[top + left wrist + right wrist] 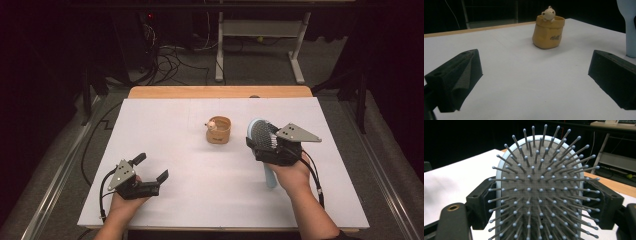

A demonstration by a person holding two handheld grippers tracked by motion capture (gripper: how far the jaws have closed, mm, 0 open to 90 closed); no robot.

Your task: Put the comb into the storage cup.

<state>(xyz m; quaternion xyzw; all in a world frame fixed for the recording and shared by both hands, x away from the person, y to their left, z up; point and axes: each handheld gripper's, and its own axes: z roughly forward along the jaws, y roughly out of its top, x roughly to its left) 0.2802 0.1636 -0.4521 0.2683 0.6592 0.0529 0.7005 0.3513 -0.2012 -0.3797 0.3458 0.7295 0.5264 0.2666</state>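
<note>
Evidently staged for placing: right gripper (263, 145) clamps the hairbrush (262, 135) head, handle pointing at the worktop's (165, 120) near edge, right of the bear pot (219, 130); left gripper (152, 167) idles wide open, empty.

White table top (165, 130), wooden strip (220, 92) along its far edge, small tan pot (219, 131) with a bear figure (212, 125) on its rim, white desk frame (260, 35) and tangled cables (170, 60) on the dark floor beyond

Matt plastic hairbrush (537, 195) with ball-tipped bristles; smooth glazed-looking pot (548, 33) on a matt white table (200, 190).
</note>
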